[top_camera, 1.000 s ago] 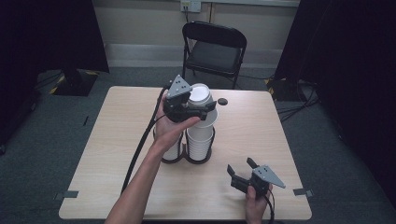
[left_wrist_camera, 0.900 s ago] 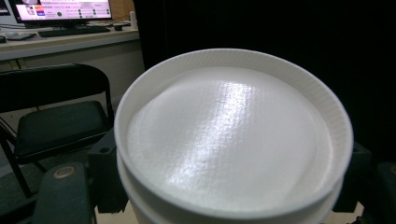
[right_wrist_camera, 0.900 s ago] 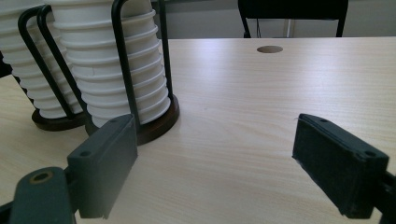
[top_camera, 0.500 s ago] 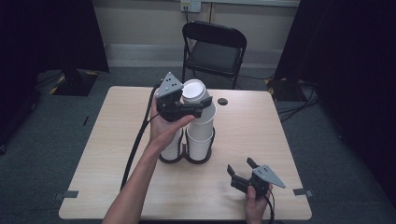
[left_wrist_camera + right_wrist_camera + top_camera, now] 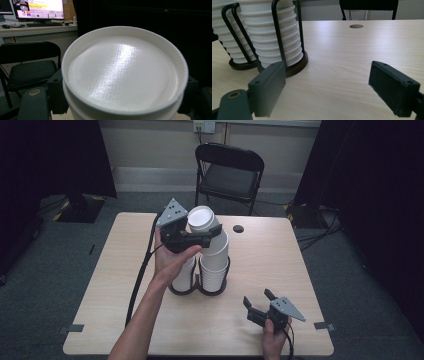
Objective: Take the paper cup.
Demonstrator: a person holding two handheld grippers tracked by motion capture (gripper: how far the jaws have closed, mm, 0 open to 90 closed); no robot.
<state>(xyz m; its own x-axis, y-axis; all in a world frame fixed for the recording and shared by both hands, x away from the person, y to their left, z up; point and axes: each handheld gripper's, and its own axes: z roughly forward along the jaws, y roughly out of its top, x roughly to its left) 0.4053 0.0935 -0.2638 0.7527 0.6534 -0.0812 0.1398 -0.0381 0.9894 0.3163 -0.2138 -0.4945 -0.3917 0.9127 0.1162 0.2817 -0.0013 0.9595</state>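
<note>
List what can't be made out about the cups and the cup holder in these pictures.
- Left stack: high view, hand and left tongs cover its top.
- Held cups: left gripper view, lower walls cut off by the bottom edge.
- Holder: right gripper view, stack tops cut off above.

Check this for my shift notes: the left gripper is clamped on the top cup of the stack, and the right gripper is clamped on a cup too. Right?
Not quite. The left gripper does clamp the top cup, but the right gripper holds nothing: the right gripper view shows its jaws open over the bare table.
</note>
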